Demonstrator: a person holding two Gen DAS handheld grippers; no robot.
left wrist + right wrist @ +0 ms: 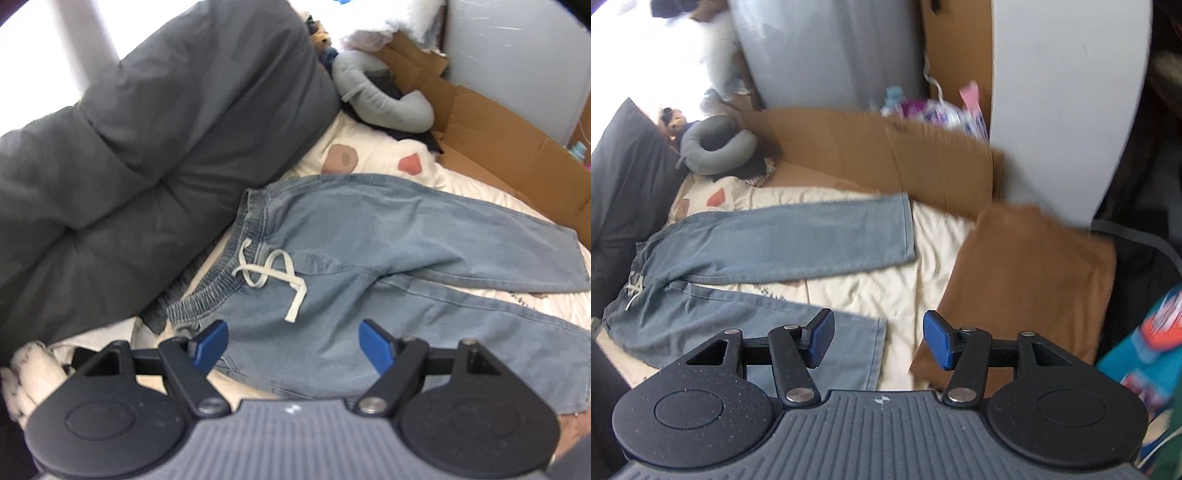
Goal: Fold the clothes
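1. Left gripper (293, 345) fills the bottom of its view, blue pads (212, 345) spread wide with nothing between them; it hangs over the jeans (369, 258) near the waistband (221, 277).
2. Right gripper (879, 339) also stands parted and empty, its blue pads (936, 339) above the hem of the nearer leg (820, 332) and the bare sheet (923, 266) beside it.
3. Jeans lie flat on the cream sheet, light blue, legs spread in a V: the far leg (812, 236) runs toward the cardboard, the nearer one toward the right gripper.
4. Waistband is elastic and gathered, with a white drawstring (273, 277) looped and trailing loose over the front.
5. Grey duvet (147, 147) is heaped just beside the waistband, touching it at the upper end.
6. Grey neck pillow (373, 96) rests beyond the jeans, near the cardboard (498, 140), which edges the bed along the far side.
7. Brown cloth (1034, 277) lies flat on the sheet next to the right gripper, apart from the jeans.
8. Coloured packets (942, 114) sit behind the cardboard; their print is too blurred to read.
9. No brand or lettering on the jeans can be read.
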